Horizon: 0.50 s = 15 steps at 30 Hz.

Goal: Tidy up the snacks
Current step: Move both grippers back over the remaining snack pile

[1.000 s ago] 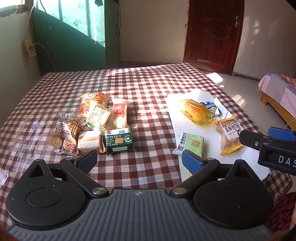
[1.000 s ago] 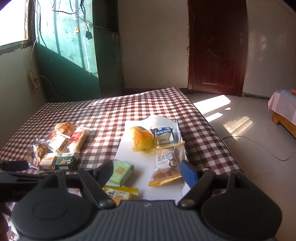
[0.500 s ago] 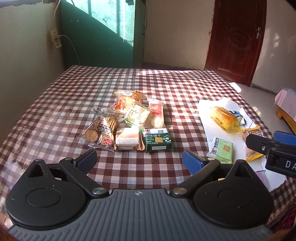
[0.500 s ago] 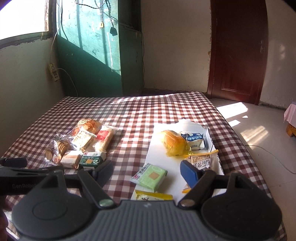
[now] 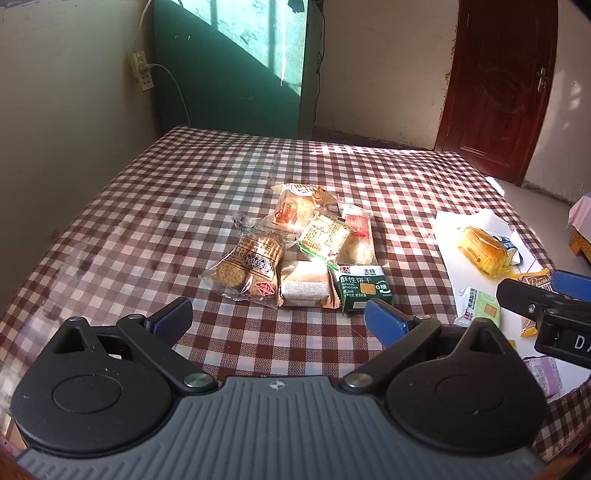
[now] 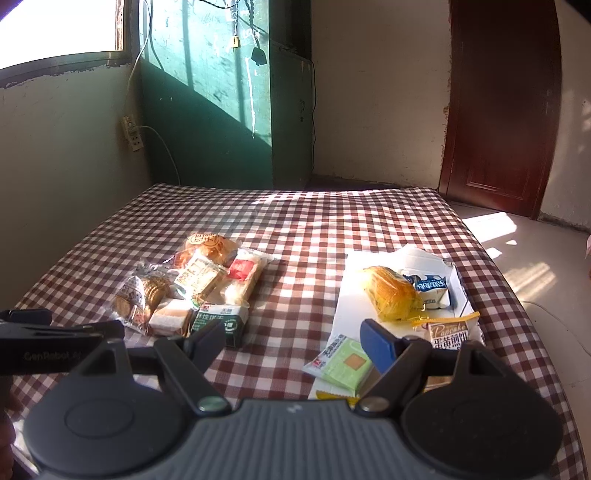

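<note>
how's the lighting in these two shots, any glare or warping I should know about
Left wrist view: sunlight glares off the snack pile, washing out wrapper print; the door bows from fisheye. Right wrist view: the window is blown out white, hard sun patches cross the checked tablecloth, and the corners darken.

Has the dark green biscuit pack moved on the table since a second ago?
No. The dark green biscuit pack still lies against the same wrapped snacks; only the cameras shifted.
</note>
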Each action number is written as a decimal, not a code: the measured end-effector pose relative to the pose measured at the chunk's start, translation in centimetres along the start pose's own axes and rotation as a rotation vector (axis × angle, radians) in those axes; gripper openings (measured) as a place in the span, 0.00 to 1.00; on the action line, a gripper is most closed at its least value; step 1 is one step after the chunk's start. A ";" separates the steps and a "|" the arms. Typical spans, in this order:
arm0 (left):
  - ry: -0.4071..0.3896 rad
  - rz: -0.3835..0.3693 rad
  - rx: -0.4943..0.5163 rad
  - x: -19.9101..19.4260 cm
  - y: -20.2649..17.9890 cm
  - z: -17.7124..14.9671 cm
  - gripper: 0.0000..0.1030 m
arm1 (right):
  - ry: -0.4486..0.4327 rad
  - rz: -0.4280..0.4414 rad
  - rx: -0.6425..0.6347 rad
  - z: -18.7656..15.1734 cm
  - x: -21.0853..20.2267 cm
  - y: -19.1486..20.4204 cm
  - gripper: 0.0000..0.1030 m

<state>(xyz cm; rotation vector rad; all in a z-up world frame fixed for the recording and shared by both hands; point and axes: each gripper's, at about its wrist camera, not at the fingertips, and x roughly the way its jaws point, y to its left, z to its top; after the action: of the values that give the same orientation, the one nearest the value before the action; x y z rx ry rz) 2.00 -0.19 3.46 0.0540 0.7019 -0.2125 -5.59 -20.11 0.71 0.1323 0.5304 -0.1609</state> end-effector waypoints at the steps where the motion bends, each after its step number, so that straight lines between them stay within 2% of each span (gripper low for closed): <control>1: 0.000 0.004 0.000 0.3 -0.1 0.1 1.00 | 0.002 0.003 -0.001 0.1 0.2 0.2 0.77; 15: 0.002 0.052 -0.023 3.1 1.6 0.9 1.00 | 0.027 0.033 -0.015 0.5 3.3 2.1 0.78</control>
<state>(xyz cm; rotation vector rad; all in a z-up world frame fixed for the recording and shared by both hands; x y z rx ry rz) 5.27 0.71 2.12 0.0509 0.7041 -0.1544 -2.10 -18.55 -0.38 0.1290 0.5558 -0.1234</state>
